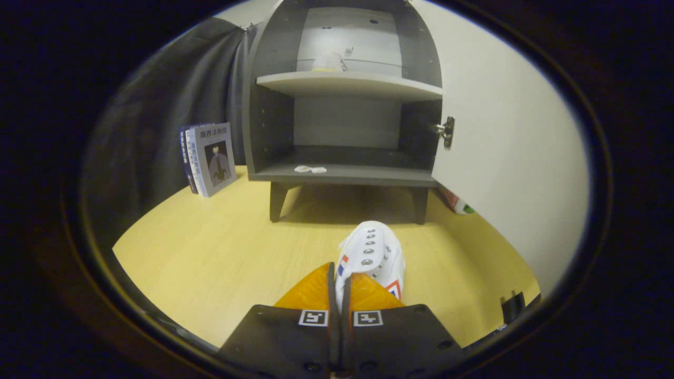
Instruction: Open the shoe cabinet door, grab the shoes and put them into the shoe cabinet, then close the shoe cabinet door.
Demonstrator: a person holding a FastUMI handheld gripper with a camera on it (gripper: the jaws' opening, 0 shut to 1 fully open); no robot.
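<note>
pinching white shoe (375, 255) between tool (339, 287) fingers, open shoe cabinet (345, 173) beyond.

This is looking like a staged booth set up to imitate a home hallway rather than a lived-in room. A small dark grey wooden shoe cabinet (345, 105) on short legs is standing on a pale yellow wood-grain tabletop (210, 247), with its white door (505, 158) hanging open and its pale shelves showing. Crumpled black cloth (174, 100) is hanging behind as a wall. A couple of grey and blue books (208, 158) are leaning upright beside the cabinet like props.
</note>
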